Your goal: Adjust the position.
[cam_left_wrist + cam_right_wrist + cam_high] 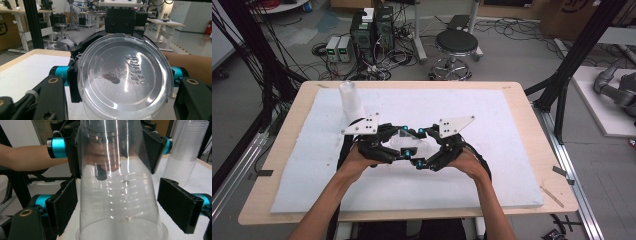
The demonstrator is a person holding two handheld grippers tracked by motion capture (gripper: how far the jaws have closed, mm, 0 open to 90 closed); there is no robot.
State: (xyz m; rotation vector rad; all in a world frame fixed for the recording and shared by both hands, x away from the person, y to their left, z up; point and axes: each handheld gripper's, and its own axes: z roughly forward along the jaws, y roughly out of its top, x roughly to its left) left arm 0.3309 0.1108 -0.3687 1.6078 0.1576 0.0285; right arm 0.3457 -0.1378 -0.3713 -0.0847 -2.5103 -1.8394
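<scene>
One clear plastic cup [408, 142] gripped by left gripper [398, 143]; one cup stack [351, 102] upright on counter [517, 150]. Right gripper [421, 146] parted around cup, facing inward.

High view: I look down from above the near edge toward 12 o'clock | Left gripper view: close on clear cup [125, 77] base | Right gripper view: close on the same cup's side, opposite direction.
</scene>
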